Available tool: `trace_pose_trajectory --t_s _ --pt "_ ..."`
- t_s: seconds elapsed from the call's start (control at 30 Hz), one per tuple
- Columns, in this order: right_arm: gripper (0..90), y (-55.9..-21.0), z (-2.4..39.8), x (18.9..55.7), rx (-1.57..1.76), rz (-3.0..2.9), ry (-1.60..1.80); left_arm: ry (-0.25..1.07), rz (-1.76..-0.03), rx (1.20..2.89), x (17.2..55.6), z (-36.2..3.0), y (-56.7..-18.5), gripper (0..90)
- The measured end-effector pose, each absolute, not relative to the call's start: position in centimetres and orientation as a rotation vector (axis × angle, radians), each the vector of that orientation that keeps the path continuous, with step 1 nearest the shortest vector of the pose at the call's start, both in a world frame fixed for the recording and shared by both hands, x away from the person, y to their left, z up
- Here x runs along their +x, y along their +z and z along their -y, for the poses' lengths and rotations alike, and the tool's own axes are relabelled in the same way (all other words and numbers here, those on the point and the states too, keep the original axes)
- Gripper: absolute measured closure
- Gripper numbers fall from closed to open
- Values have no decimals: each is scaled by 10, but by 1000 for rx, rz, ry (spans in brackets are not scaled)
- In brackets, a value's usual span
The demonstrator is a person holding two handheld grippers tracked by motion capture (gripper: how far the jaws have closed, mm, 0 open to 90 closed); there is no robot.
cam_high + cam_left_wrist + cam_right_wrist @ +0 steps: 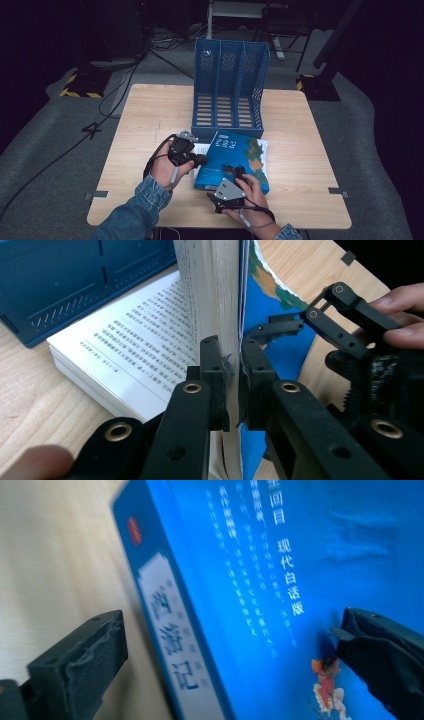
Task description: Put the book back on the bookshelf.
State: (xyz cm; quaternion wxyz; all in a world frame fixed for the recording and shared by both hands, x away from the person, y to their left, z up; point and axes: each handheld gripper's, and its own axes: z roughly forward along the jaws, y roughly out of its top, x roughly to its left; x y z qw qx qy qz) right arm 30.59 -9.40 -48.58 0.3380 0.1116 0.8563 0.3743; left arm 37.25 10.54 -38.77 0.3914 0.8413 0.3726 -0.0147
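Wood-grain table (150, 110) first, then the blue file rack (229, 90) at 12 o'clock on it, three slots, all vacant, open side facing me. Blue book (235, 160) lies just in front of the rack, roughly table centre, touching or nearly touching its base lip; can't tell which.

Book is part open: lower pages flat, printed page up at 9 o'clock, cover plus a thick wad of pages lifted.

My left gripper (192, 159), 9 o'clock side of the book, is clamped tight on that lifted wad and cover (227, 315); in the left gripper view the pads pinch the page edges with no gap. My right gripper (234, 172) sits at the book's 6 o'clock edge, jaws spread wide, nothing between the pads. In the right gripper view the spine (172, 630) stands between the spread jaws, neither pad pressing.

My read: the step is getting the book closed and gripped to stand it in a slot.

How to do it well:
- keep the left pinch firm so pages don't fan out
- bring the right jaws across the spine, full thickness, before squeezing
- grip near mid-spine so it doesn't swing
- lift only once both halves are together.
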Motion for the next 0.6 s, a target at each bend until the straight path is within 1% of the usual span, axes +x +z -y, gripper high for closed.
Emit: trace_pose_trajectory --t_s 0.13,0.37,0.6 --pt "2 -489 95 310 236 -2172 878 -21 -947 2145 375 -100 -382 831" --pt "2 -492 97 319 297 -2151 914 -36 -950 2141 377 -103 -387 831" --pt "1 -497 92 323 317 -2125 865 -27 -952 2149 379 -103 -389 831"
